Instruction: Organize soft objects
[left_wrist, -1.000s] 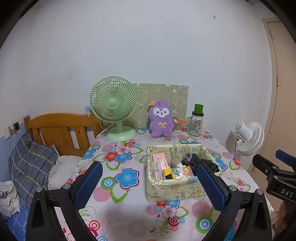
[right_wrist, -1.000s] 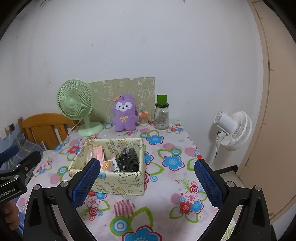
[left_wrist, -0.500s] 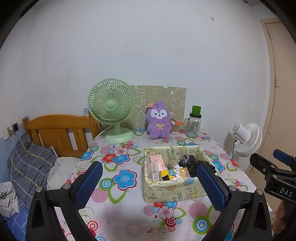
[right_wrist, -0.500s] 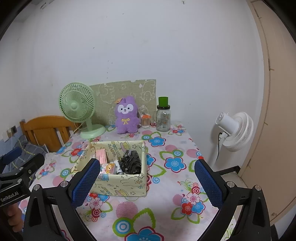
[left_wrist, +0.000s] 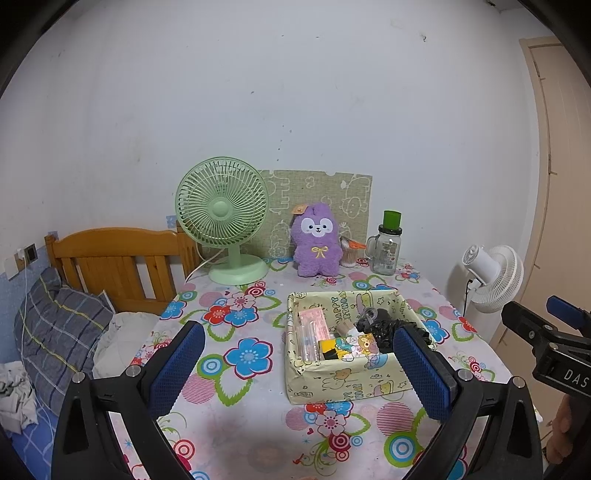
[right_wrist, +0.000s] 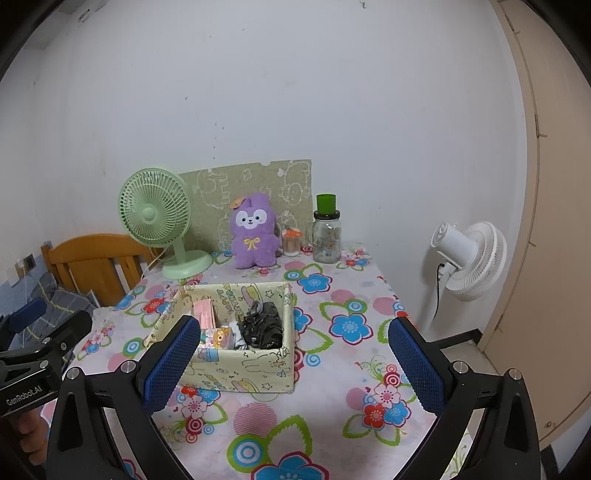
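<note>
Both-handed and idle, the left gripper (left_wrist: 299, 360) and right gripper (right_wrist: 295, 356) hang spread wide above the floral table (right_wrist: 332, 424), gripping nothing; the purple plush toy (left_wrist: 316, 242) sits upright at the far edge, between green fan (left_wrist: 223, 218) and jar (left_wrist: 386, 245), behind the patterned box (left_wrist: 347, 384).

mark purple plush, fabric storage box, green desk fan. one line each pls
purple plush (left_wrist: 317, 245): left wrist view, on its belly by the yellow bow.
fabric storage box (right_wrist: 255, 373): right wrist view, on the near outer wall.
green desk fan (left_wrist: 221, 208): left wrist view, on the hub at the centre of the grille.
</note>
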